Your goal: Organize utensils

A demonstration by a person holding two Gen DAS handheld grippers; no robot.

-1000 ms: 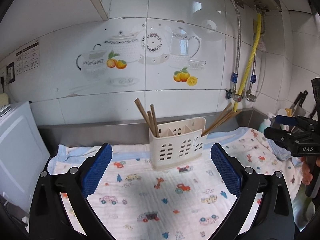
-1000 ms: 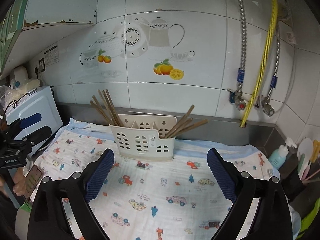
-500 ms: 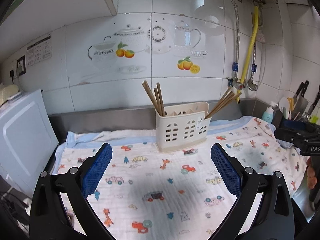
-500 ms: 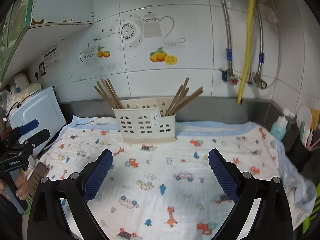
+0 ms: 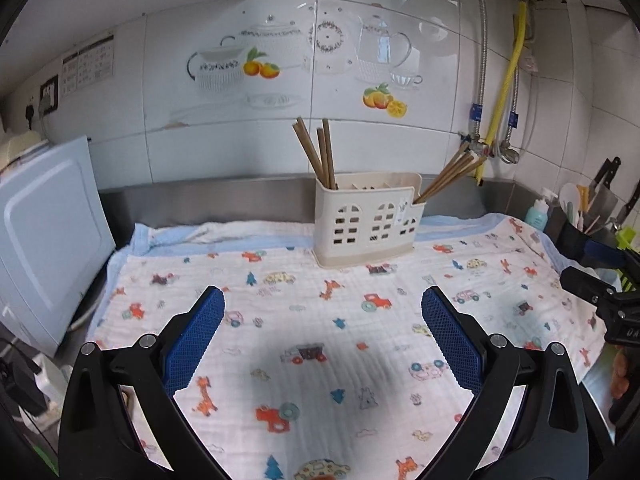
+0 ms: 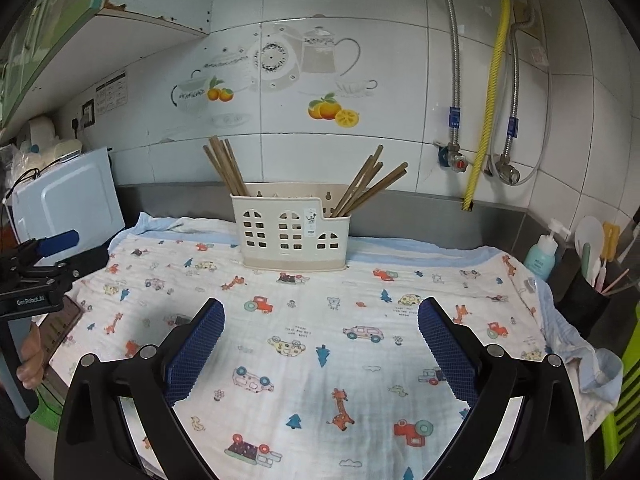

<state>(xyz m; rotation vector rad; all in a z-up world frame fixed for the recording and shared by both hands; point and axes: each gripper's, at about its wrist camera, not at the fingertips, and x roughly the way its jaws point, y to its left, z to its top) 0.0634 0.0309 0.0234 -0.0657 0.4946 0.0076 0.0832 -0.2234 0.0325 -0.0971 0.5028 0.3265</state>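
Note:
A cream utensil holder (image 5: 366, 220) (image 6: 294, 234) with window-shaped cutouts stands upright at the back of a cartoon-print cloth (image 5: 320, 320) (image 6: 320, 340). Brown chopsticks lean out of its left end (image 5: 318, 154) (image 6: 224, 166), and another bunch leans out of its right end (image 5: 450, 174) (image 6: 370, 184). My left gripper (image 5: 322, 312) is open and holds nothing, well in front of the holder. Over the cloth's near half, my right gripper (image 6: 320, 320) is also open and empty. Each gripper shows at the edge of the other's view: the right gripper (image 5: 600, 276) and the left gripper (image 6: 48, 264).
A white appliance (image 5: 44, 236) (image 6: 68, 200) stands at the left. At the right are a soap bottle (image 6: 542, 252), a dark pot of utensils (image 6: 588, 296) and knives (image 5: 608, 184). Pipes and a yellow hose (image 6: 486, 96) run down the tiled wall.
Both grippers have drawn back from the holder and risen a little, so the holder looks smaller and more cloth shows in front. Both stay open. The holder and chopsticks have not moved.

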